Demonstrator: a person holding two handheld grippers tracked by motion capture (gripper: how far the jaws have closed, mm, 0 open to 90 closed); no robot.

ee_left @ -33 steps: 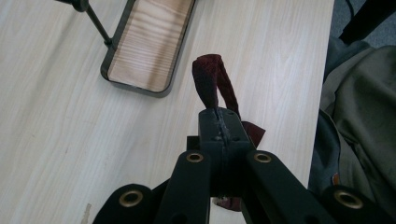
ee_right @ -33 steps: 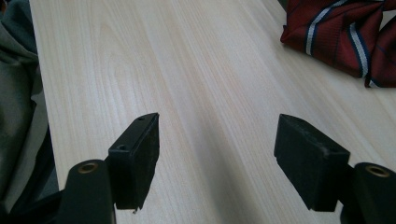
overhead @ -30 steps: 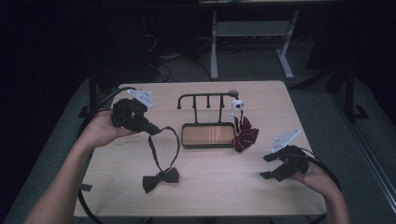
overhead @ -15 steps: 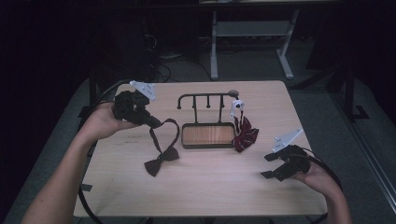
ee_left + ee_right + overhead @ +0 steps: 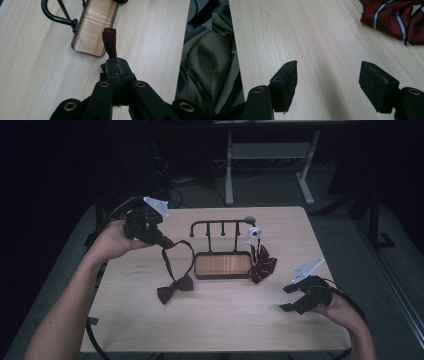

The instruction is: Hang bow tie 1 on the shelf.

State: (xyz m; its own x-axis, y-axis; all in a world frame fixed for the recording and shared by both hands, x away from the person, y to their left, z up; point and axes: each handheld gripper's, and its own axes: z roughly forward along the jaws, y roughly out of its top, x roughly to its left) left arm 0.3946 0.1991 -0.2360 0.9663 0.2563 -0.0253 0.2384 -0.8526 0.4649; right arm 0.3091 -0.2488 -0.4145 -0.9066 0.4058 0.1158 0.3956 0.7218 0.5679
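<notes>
Where the rack (image 5: 222,247) stands, striped tie (image 5: 262,265) just beside.

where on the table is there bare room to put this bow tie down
Bare wood runs along the near edge of the table, between the dark bow tie and the open right gripper. The far right corner past the striped bow tie is bare too. It is crowded mid-table: the rack, both ties, and the left gripper shut on the strap.

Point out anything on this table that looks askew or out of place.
The striped bow tie lies crumpled against the stand's tray rather than hanging from the hooks. The dark bow tie drags on the table, its strap pinched in the left gripper.
</notes>
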